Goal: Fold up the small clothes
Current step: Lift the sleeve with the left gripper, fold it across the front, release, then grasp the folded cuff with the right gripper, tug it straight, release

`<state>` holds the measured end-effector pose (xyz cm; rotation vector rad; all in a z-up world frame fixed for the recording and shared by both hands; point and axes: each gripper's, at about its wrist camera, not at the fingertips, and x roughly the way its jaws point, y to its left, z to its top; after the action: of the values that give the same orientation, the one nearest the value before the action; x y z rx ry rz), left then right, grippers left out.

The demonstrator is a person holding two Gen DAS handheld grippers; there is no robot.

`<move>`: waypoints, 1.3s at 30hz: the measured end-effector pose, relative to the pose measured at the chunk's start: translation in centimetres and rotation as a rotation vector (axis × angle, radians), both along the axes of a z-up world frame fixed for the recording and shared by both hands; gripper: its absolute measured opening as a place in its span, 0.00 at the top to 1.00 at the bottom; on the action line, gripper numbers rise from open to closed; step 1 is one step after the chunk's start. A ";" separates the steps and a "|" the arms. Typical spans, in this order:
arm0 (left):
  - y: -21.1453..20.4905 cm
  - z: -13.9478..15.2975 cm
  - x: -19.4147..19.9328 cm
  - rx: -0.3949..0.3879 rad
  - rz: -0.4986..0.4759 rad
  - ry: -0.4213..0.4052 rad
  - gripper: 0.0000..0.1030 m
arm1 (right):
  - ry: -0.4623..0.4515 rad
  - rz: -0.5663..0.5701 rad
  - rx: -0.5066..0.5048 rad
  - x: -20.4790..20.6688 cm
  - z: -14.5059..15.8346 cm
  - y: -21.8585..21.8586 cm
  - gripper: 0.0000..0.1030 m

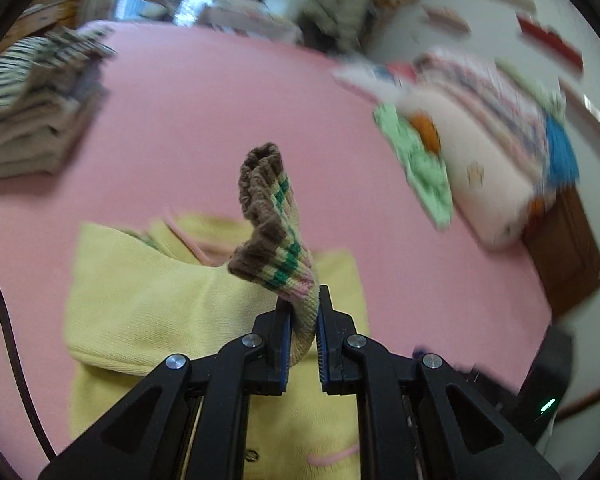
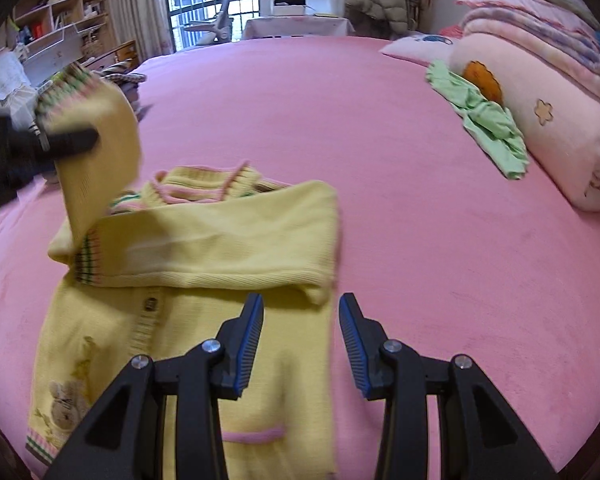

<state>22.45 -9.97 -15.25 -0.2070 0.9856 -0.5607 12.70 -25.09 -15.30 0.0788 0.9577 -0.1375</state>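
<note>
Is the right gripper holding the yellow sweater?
No, the right gripper has open jaws with nothing pinched, just hovering above the yellow sweater.

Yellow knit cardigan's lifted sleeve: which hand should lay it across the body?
Left, probably. The left gripper is already shut on the striped ribbed cuff of the yellow knit cardigan; the right gripper is open and holds nothing.

Left gripper (image 1: 304,300) is angled down and clamped tight, its two blue pads (image 1: 286,340) squeezing a striped knit cuff (image 1: 276,240) that sticks up toward 12 o'clock. From the right wrist camera it's a blurry black shape at about 9 o'clock. Right gripper (image 2: 301,308) also tilts down, jaws parted with nothing between them, fingertips aimed at 12 o'clock.
</note>
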 end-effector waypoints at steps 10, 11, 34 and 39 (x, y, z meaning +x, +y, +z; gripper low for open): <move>-2.9 -6.5 -1.8 0.071 -0.121 0.165 0.48 | 0.015 -0.011 0.032 -0.1 -1.3 -1.6 0.61; -2.6 -6.3 -2.0 0.065 -0.120 0.159 0.46 | 0.015 -0.008 0.041 -0.1 -1.3 -1.8 0.61; 16.1 -5.4 -1.3 0.111 0.293 0.122 0.42 | 0.074 0.077 0.206 3.7 -4.1 -0.4 0.62; 15.4 -5.5 -1.1 0.117 0.292 0.117 0.42 | 0.045 0.126 0.178 3.2 -3.2 0.4 0.92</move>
<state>21.33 5.41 -20.71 -0.2759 1.0751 -0.2249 15.85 -24.64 -18.54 0.1798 1.0157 0.0627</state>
